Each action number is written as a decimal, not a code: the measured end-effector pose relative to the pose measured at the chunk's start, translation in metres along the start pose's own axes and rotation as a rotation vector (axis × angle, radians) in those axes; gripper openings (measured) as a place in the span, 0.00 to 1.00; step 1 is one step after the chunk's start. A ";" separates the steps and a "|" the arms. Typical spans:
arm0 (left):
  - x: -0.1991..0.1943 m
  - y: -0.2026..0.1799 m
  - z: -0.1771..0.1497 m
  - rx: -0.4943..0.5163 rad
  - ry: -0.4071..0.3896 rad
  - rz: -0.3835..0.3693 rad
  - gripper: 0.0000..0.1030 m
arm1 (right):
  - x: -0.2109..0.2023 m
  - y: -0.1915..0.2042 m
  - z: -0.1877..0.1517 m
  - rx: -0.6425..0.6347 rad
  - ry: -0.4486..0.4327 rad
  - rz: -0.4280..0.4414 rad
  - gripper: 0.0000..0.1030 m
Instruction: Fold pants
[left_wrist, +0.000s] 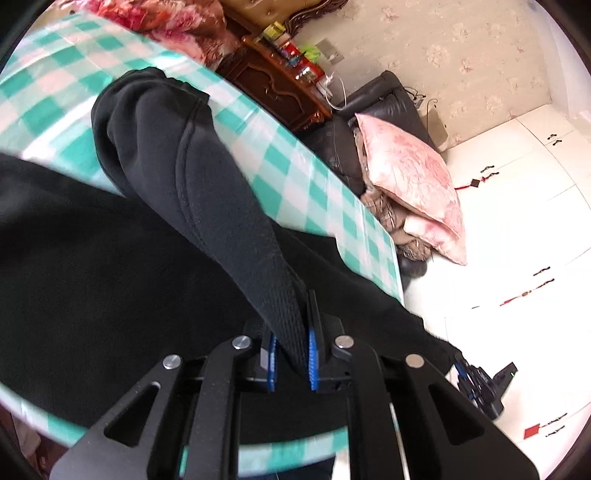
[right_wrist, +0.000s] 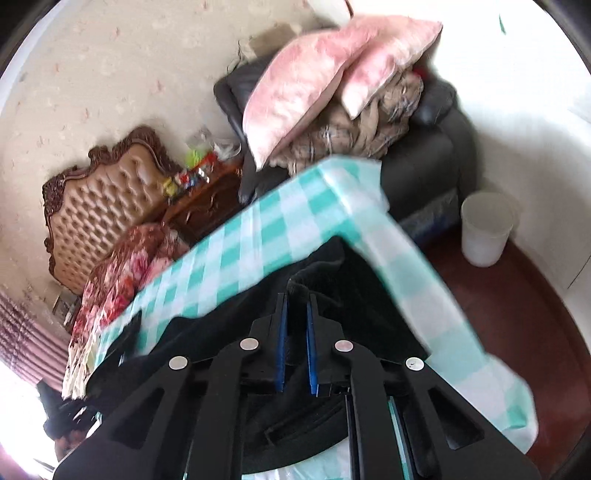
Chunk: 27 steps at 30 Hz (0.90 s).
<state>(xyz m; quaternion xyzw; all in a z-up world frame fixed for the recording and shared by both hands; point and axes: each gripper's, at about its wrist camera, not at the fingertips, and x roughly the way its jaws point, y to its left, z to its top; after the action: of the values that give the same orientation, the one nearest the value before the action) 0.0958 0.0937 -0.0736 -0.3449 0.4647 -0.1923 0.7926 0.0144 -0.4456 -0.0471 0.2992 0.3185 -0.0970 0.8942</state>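
Black pants (left_wrist: 110, 266) lie on a table with a green-and-white checked cloth (left_wrist: 317, 184). My left gripper (left_wrist: 291, 321) is shut on a ribbed edge of the pants and holds a lifted fold (left_wrist: 177, 147) that stretches away from it over the table. The right gripper shows at the lower right of the left wrist view (left_wrist: 476, 384), at the pants' far end. In the right wrist view my right gripper (right_wrist: 295, 306) is shut on a bunched edge of the pants (right_wrist: 332, 295) near the table corner (right_wrist: 362, 173).
A dark armchair (right_wrist: 443, 147) with pink pillows (right_wrist: 295, 85) and a plaid blanket stands beyond the table. A wooden cabinet (left_wrist: 280, 88) with small items, a tufted headboard (right_wrist: 103, 199), a floral quilt (right_wrist: 122, 273) and a white bin (right_wrist: 484, 229) are around.
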 end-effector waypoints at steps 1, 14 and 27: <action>0.002 0.004 -0.010 -0.009 0.026 0.005 0.12 | 0.006 -0.015 -0.004 0.035 0.020 -0.024 0.09; 0.003 0.023 -0.036 0.099 0.052 0.261 0.66 | 0.035 -0.055 -0.038 0.076 0.094 -0.137 0.69; 0.113 -0.017 0.170 0.397 0.015 0.737 0.66 | 0.069 -0.026 -0.055 -0.089 0.146 -0.274 0.40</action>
<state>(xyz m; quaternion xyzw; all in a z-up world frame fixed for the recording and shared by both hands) 0.3000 0.0739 -0.0737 0.0053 0.5165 0.0158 0.8561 0.0309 -0.4327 -0.1369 0.2195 0.4243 -0.1819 0.8595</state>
